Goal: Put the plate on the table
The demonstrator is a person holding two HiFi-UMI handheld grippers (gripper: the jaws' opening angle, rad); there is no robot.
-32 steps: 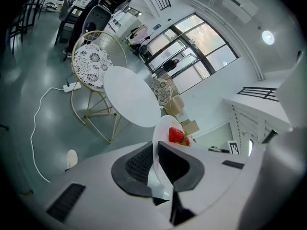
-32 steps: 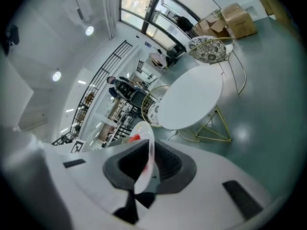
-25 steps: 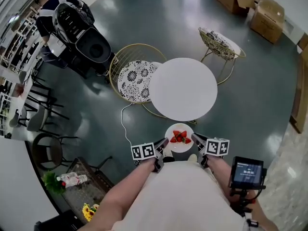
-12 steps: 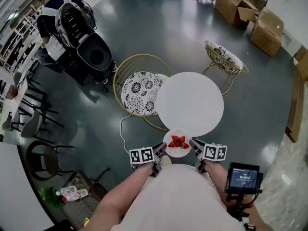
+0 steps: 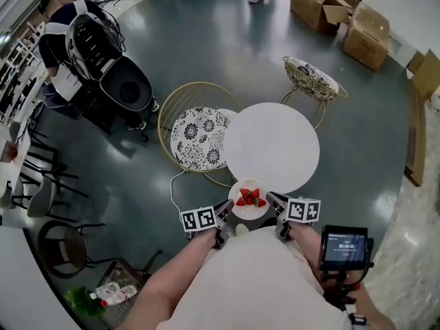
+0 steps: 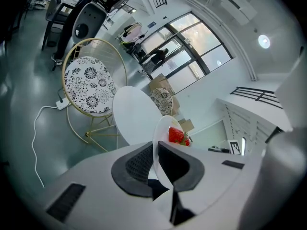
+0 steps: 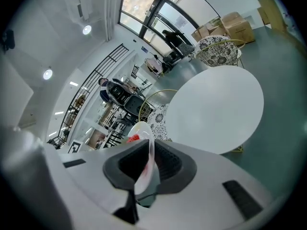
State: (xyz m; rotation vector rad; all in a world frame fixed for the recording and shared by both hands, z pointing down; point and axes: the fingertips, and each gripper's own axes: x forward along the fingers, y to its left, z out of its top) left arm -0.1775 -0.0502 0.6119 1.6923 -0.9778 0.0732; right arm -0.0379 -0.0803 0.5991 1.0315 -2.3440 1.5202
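A white plate [image 5: 249, 200] with several red strawberries [image 5: 250, 198] hangs in the air just at the near edge of the round white table [image 5: 272, 147]. My left gripper [image 5: 224, 212] is shut on the plate's left rim and my right gripper [image 5: 273, 203] is shut on its right rim. In the left gripper view the plate [image 6: 163, 140] stands edge-on between the jaws, with the strawberries [image 6: 176, 135] and the table [image 6: 134, 115] beyond. In the right gripper view the plate rim [image 7: 145, 150] is clamped between the jaws, and the table [image 7: 216, 110] lies ahead.
A gold wire chair with a patterned cushion [image 5: 196, 135] stands left of the table, a second one [image 5: 313, 76] behind it. A white cable [image 5: 176, 177] runs on the floor. A stroller [image 5: 110, 55] and a person stand far left; cardboard boxes [image 5: 344, 16] far right.
The plate and both grippers have moved forward, closer to the table's near edge. The view has shifted a little; the grip on the plate is unchanged.
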